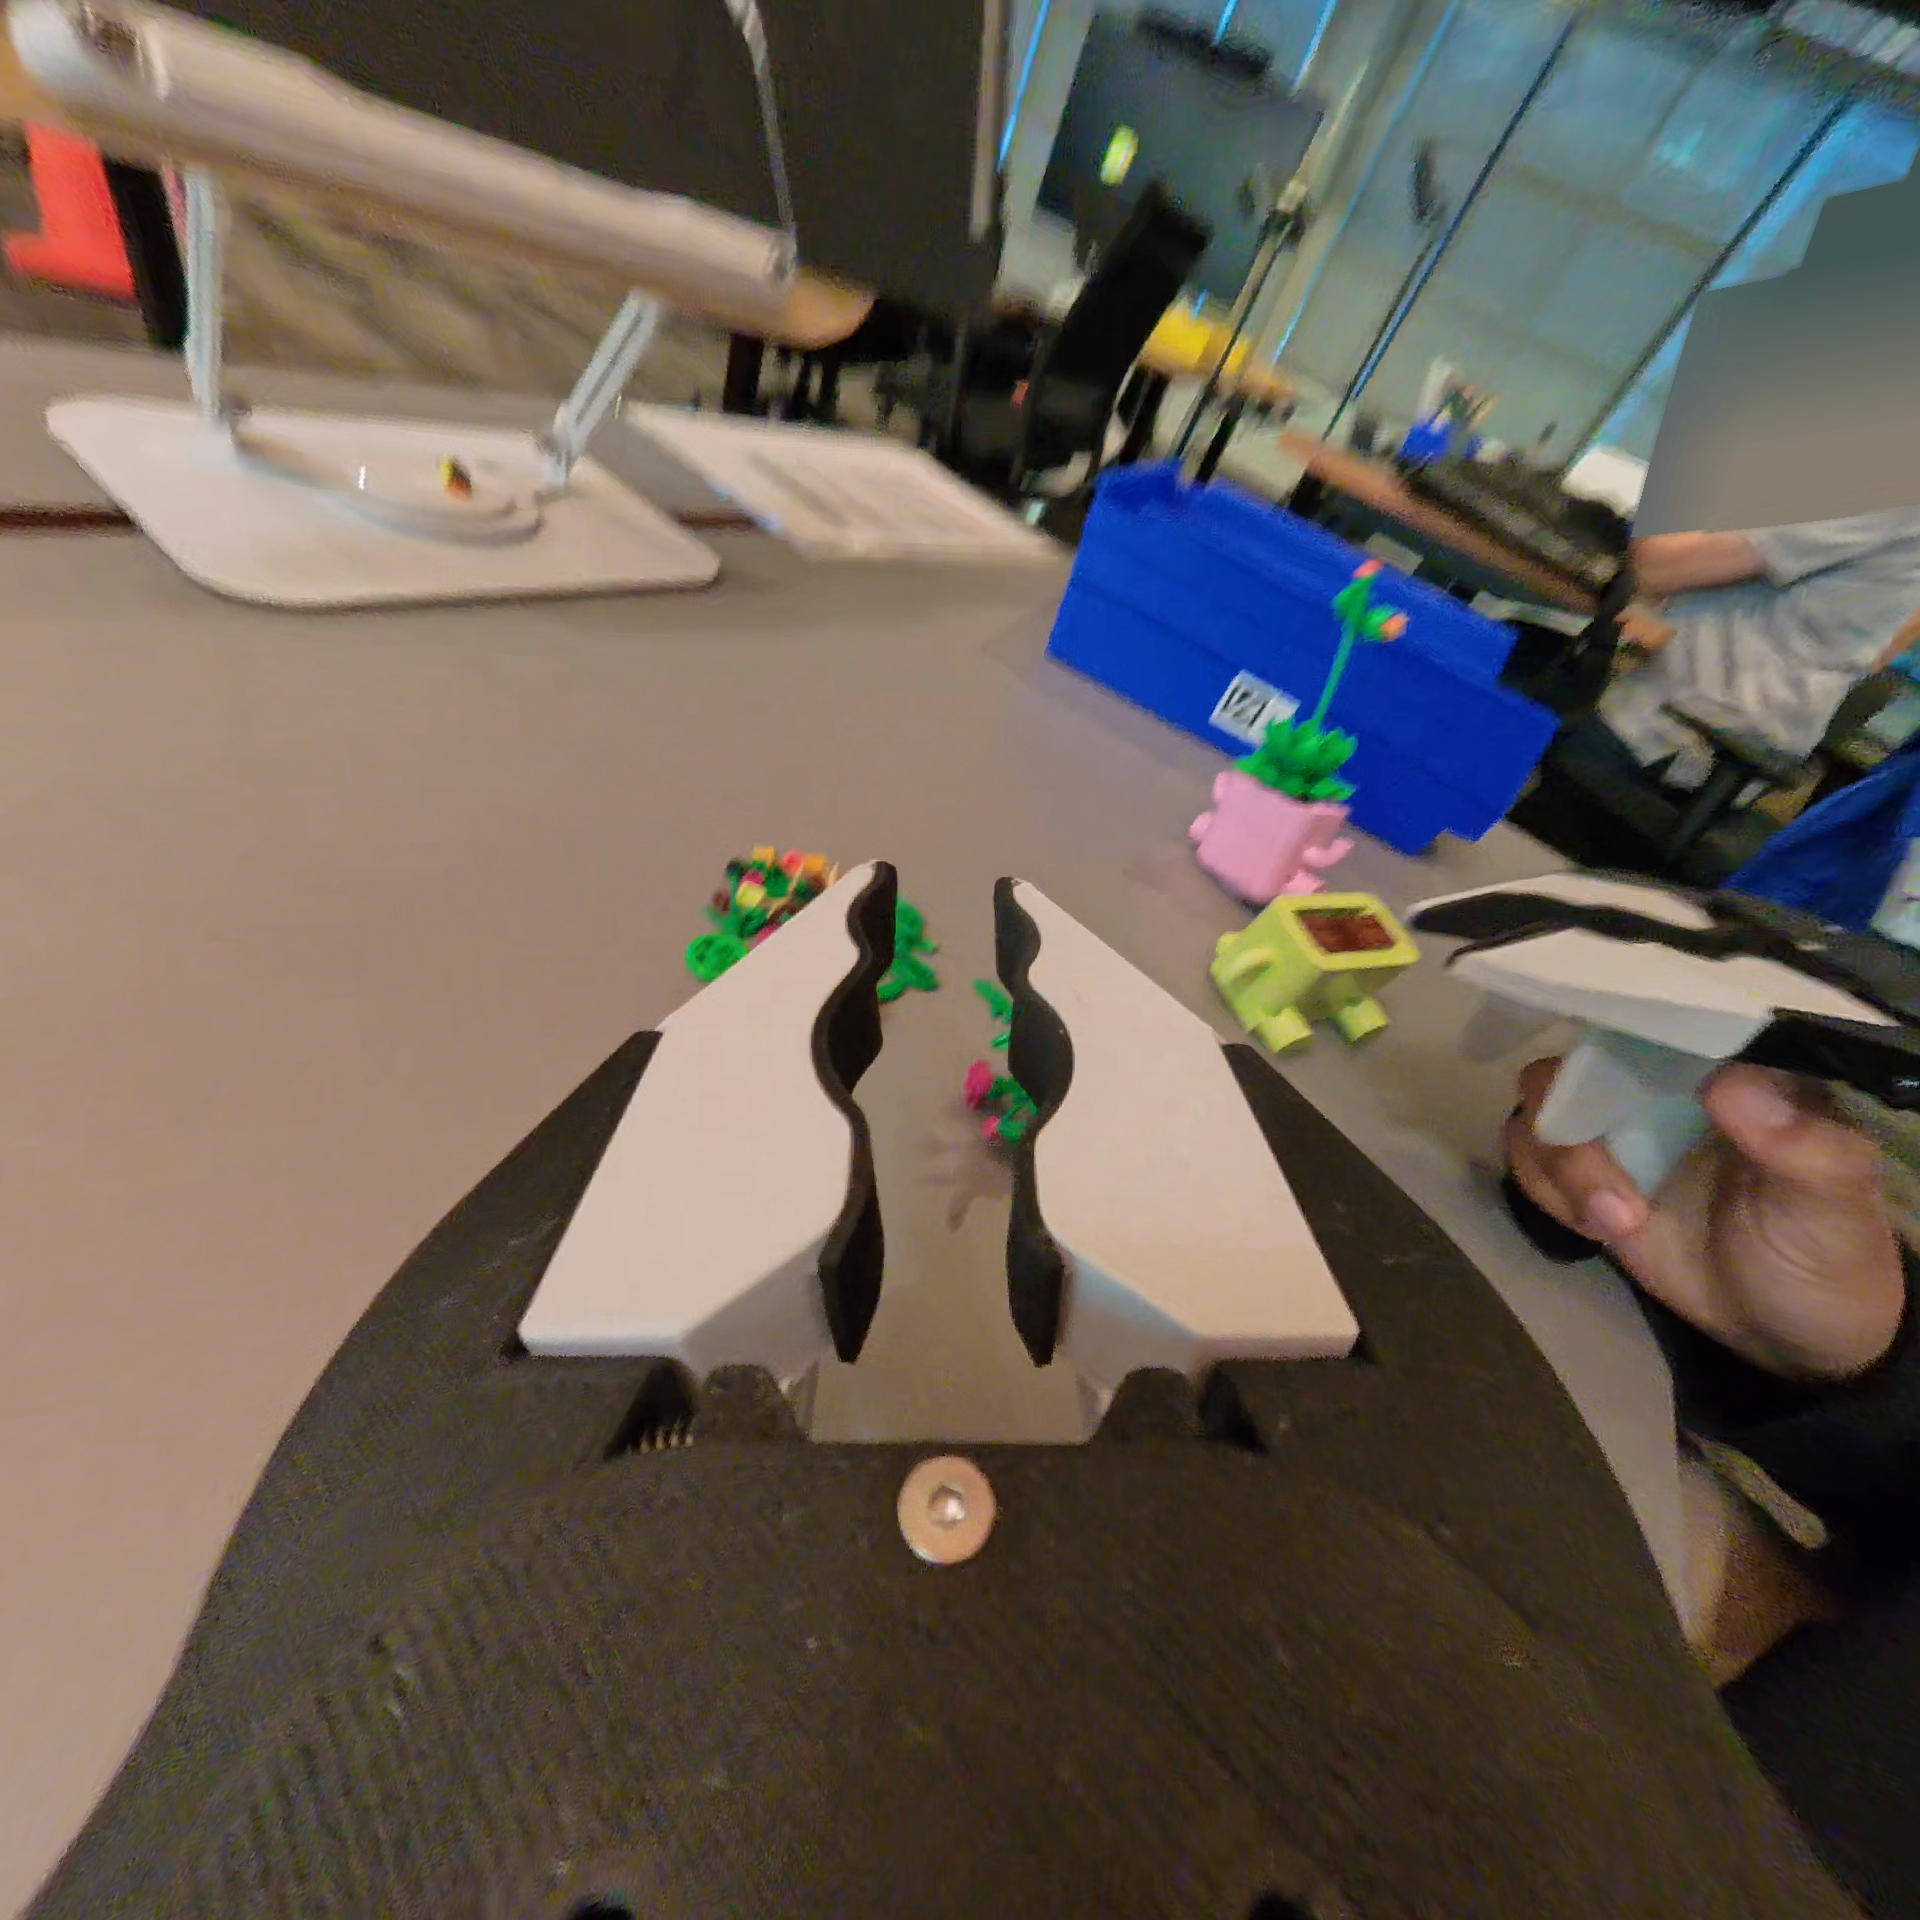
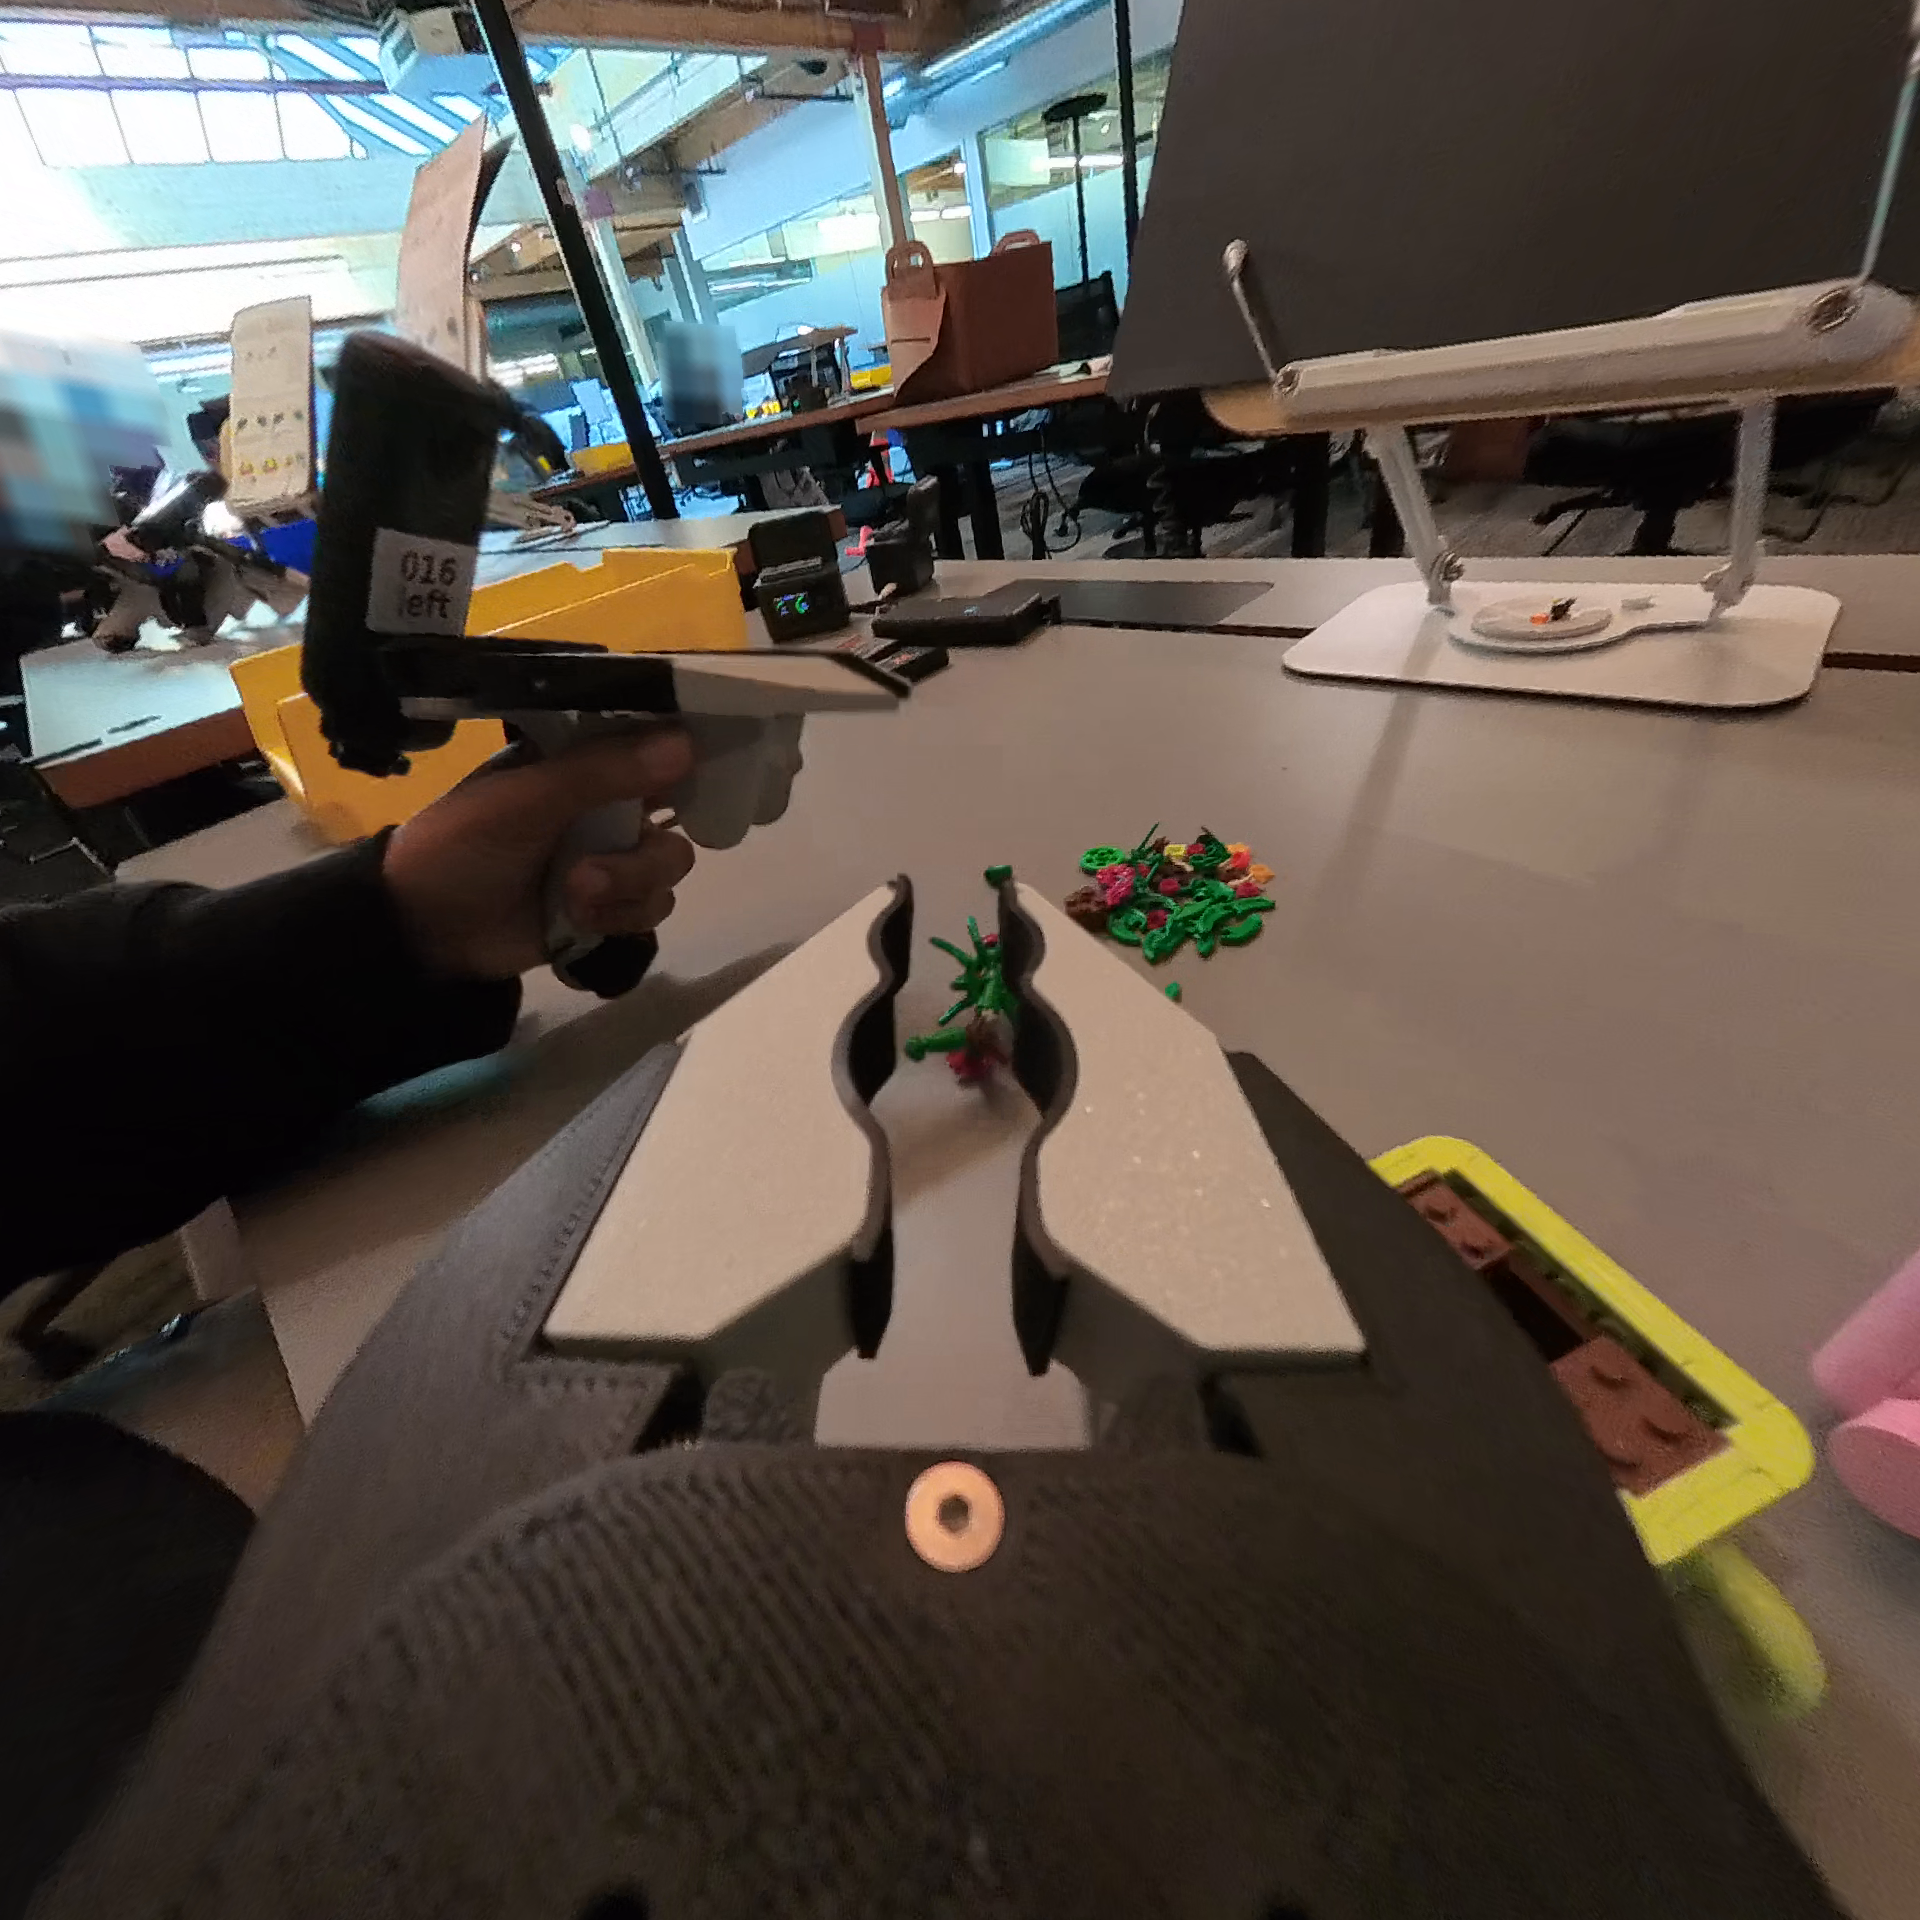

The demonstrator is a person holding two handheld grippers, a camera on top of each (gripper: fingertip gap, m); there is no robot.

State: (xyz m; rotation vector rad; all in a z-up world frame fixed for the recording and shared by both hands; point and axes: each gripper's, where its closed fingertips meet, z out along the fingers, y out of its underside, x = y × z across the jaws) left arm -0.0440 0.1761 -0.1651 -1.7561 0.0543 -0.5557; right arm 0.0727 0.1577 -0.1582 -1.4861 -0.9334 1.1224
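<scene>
Flower sprig (image 2: 961,1023) lies betw. parted right gripper (image 2: 954,896) fingers; left gripper (image 2: 873,681) bears white label.

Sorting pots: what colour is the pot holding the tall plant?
Pink pot, clearest in the left wrist view.

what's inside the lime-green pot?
The lime-green pot has brown brick plates across its open top, with no plant in it. In the right wrist view the right gripper body covers part of the opening; anything beneath the plates is hidden.

Two brick flowerpots, pink (image 1: 1262,840) and lime (image 1: 1314,961), one blue bin (image 1: 1247,623), one yellow bin (image 2: 623,613)
</scene>
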